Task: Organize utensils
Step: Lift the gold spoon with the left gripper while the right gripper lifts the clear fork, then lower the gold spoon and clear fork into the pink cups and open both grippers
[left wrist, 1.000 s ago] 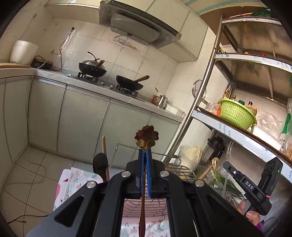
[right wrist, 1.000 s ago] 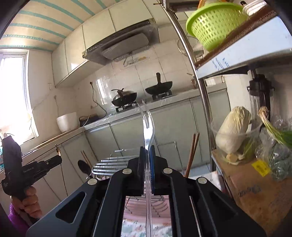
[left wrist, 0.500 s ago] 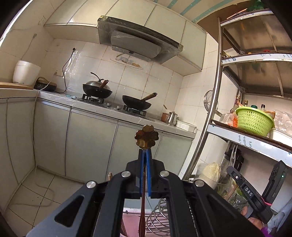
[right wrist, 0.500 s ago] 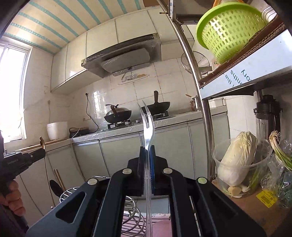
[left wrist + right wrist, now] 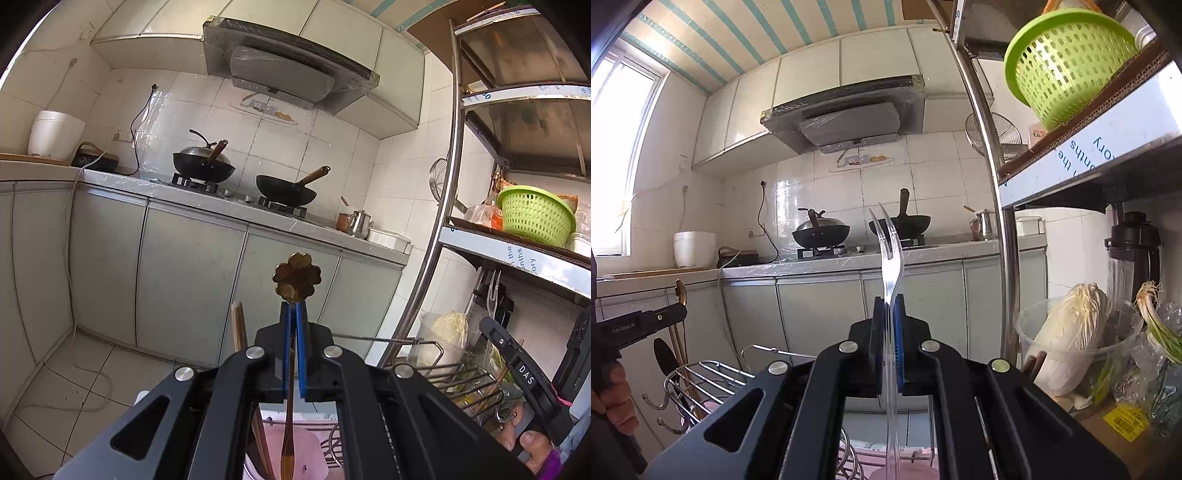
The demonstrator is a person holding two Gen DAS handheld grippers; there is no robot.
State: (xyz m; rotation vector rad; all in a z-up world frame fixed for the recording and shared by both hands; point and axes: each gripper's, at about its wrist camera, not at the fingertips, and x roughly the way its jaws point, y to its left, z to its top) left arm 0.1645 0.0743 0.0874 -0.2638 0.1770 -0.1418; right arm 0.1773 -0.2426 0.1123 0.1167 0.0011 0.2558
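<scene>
Utensils in both hands, and I'm mid-carry. My left gripper (image 5: 293,314) has its blue pads pinched tight on a slim brass-coloured spoon with a flower-shaped end (image 5: 297,281), the flower sticking out past the fingertips, the stem running back between the jaws towards me. My right gripper (image 5: 888,310) is clamped just as firmly on a clear plastic two-pronged fork (image 5: 889,251), prongs pointing away towards the far counter.

Below and near me is where this is heading. In the left view a pale pink plastic cup (image 5: 295,454) sits right under the spoon's stem, with wooden chopsticks (image 5: 239,328) standing up just to the left of my jaws. A chrome wire dish rack (image 5: 458,380) lies to the right of it. From the right view I catch the same rack low on the left (image 5: 701,376), a dark ladle (image 5: 666,354) and more wooden handles standing by it, and a pink rim (image 5: 905,472) at the very bottom edge under the fork.

So I judge this to be the delivery step: both pieces are held, neither is stowed yet. Next move, I reckon, calls for tipping each one handle-down over the pink cup, one hand at a time so the grippers don't clash, and letting go only once the lower end is inside. The fork is thin and slippery-looking; it could twist in the pads if I rush.
</scene>
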